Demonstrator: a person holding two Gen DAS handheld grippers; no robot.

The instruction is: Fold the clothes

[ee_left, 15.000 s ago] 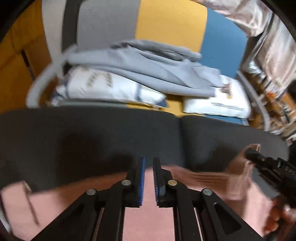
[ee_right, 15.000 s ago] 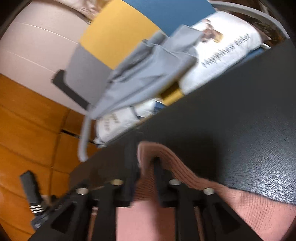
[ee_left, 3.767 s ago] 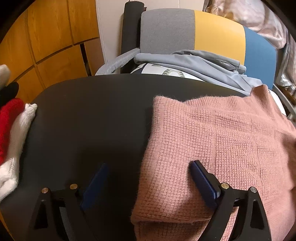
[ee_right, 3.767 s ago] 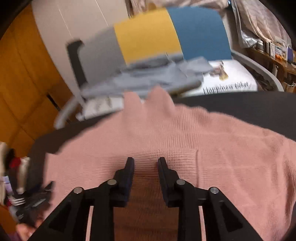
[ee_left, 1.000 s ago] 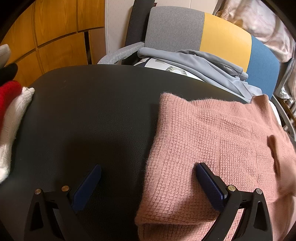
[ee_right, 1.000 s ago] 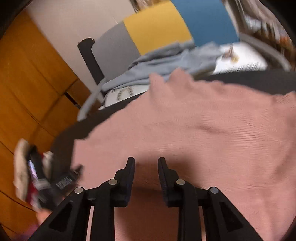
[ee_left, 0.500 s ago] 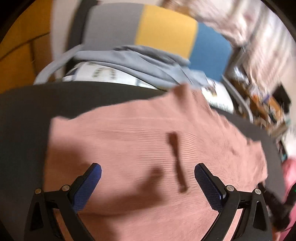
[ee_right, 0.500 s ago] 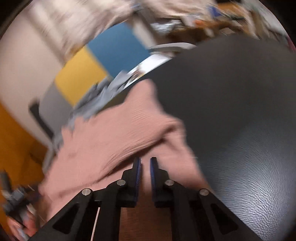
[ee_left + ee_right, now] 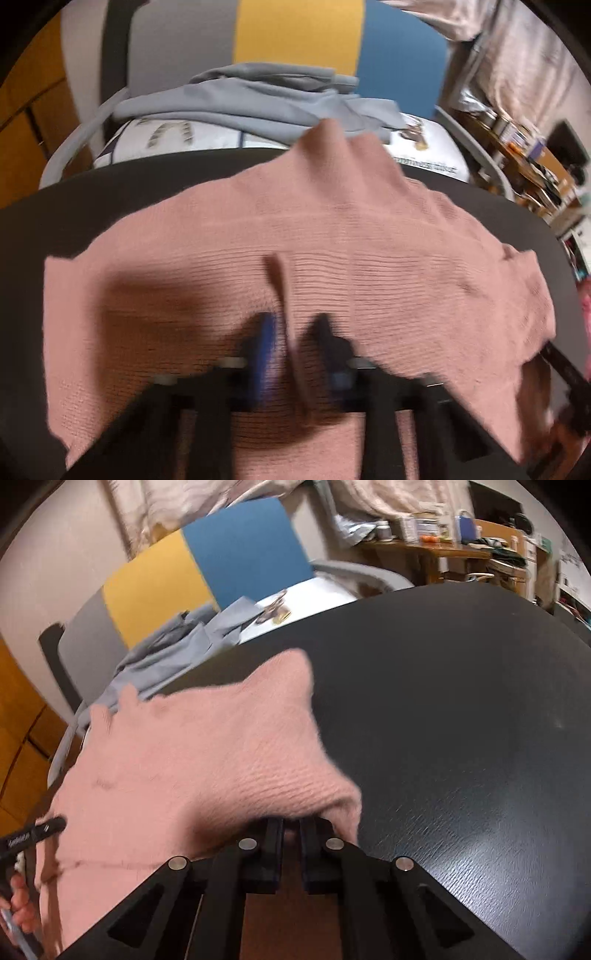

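A pink knit sweater (image 9: 369,251) lies spread over the black table (image 9: 66,214). In the left wrist view, my left gripper (image 9: 293,336) sits on the sweater's near middle. Its blurred fingers are drawn close on a thin raised ridge of knit that runs up between them. The right wrist view shows the sweater (image 9: 207,753) bunched at its right edge. My right gripper (image 9: 291,834) is shut on that edge, and the fabric drapes over the fingertips. The left gripper's body (image 9: 33,834) and a hand (image 9: 18,904) show at the far left.
Behind the table stands a chair with a grey, yellow and blue back (image 9: 295,33). It holds a grey garment (image 9: 251,99) and a white printed cushion (image 9: 424,147). Cluttered shelves (image 9: 461,535) stand at the right and wood panels (image 9: 33,110) at the left. Bare black tabletop (image 9: 461,720) lies right of the sweater.
My left gripper's jaws went from wide open to closed on a ridge of the sweater. The right gripper stays shut on the sweater's right edge, now nearer in its view.
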